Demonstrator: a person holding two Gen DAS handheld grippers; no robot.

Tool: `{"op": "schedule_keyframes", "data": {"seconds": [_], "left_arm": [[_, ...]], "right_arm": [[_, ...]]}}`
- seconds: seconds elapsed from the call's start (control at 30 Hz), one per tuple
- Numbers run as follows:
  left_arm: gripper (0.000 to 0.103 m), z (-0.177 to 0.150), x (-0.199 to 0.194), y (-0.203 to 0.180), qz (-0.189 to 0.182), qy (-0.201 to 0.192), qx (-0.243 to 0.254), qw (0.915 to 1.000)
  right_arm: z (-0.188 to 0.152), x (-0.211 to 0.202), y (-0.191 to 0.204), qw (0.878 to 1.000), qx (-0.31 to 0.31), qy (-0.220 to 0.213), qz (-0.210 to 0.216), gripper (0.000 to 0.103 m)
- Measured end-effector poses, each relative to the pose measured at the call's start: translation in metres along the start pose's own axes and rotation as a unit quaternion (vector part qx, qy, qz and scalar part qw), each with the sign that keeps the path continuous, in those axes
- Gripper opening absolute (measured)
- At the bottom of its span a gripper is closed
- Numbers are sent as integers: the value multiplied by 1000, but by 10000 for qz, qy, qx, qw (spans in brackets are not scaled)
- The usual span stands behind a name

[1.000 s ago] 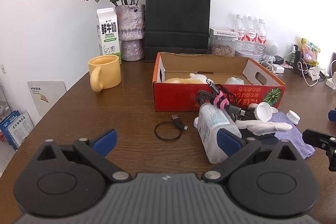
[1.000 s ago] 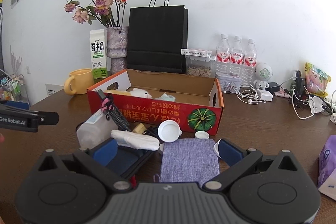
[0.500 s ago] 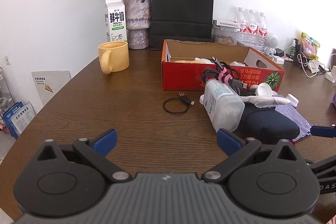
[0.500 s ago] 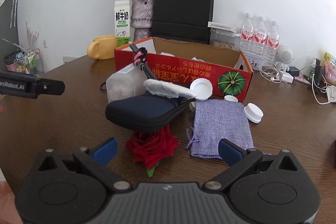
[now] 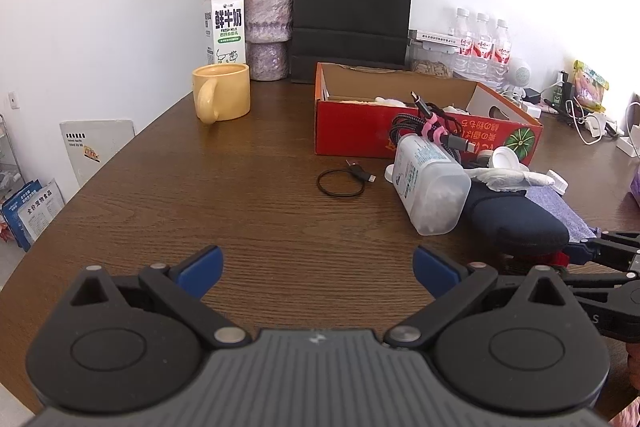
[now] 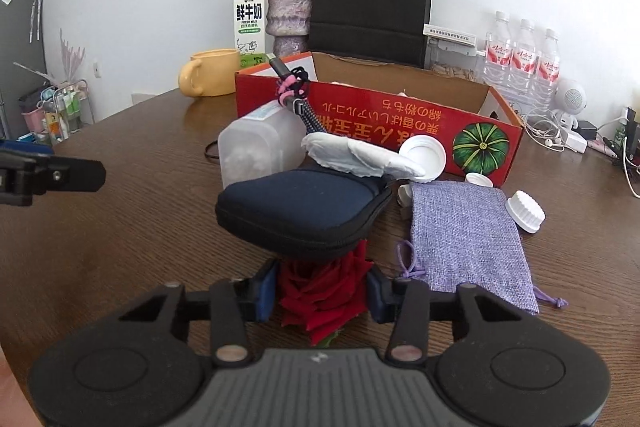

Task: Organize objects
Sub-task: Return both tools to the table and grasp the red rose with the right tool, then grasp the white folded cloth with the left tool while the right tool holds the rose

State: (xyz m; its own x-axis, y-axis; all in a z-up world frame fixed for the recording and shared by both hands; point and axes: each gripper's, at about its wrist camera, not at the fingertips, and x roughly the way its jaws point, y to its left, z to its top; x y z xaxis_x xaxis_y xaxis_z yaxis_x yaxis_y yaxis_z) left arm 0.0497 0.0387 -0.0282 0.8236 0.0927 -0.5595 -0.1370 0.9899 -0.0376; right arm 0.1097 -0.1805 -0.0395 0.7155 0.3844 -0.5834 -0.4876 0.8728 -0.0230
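Observation:
My right gripper (image 6: 322, 293) is shut on a red fabric rose (image 6: 320, 293) that lies partly under a dark blue zip case (image 6: 304, 209). On the case rest a white cloth (image 6: 360, 157) and a clear plastic bottle (image 6: 256, 151) with a bundled cable (image 6: 296, 97). A purple pouch (image 6: 468, 231) lies to the right. Behind stands the open red cardboard box (image 6: 400, 123). My left gripper (image 5: 316, 267) is open and empty over bare table, left of the bottle (image 5: 430, 185) and case (image 5: 516, 223). The right gripper's fingers (image 5: 600, 249) show at its right edge.
A black hair tie and small USB adapter (image 5: 344, 181) lie on the wooden table (image 5: 200, 207). White caps (image 6: 524, 211) lie by the pouch. A yellow mug (image 5: 222, 97), milk carton (image 5: 224, 25), vase of roses (image 5: 266, 27), black paper bag (image 5: 352, 15) and water bottles (image 6: 524, 61) stand at the back.
Both grippers have drawn back from the pile. My right gripper has closed from wide open onto the red rose. My left gripper stays open.

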Motion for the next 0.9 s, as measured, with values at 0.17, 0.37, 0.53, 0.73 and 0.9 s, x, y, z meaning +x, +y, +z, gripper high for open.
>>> {"op": "schedule_keyframes", "data": {"seconds": [0.17, 0.37, 0.53, 0.73, 0.9], "left_arm": [[103, -1, -2, 1, -14, 15, -49, 10000], [103, -1, -5, -1, -59, -2, -61, 10000], [103, -2, -5, -6, -120, 13, 2, 9999], [103, -3, -4, -12, -163, 65, 57, 9998], [103, 0, -1, -25, -294, 116, 156, 9994]], "right_arm": [[-10, -29, -5, 9998, -11, -177, -4, 35], [-12, -72, -25, 9972, 207, -684, -239, 35], [-10, -82, -33, 9956, 299, -834, -316, 35], [-12, -77, -32, 9960, 342, -781, -276, 35], [-14, -73, -37, 9957, 416, -763, -322, 35]]}}
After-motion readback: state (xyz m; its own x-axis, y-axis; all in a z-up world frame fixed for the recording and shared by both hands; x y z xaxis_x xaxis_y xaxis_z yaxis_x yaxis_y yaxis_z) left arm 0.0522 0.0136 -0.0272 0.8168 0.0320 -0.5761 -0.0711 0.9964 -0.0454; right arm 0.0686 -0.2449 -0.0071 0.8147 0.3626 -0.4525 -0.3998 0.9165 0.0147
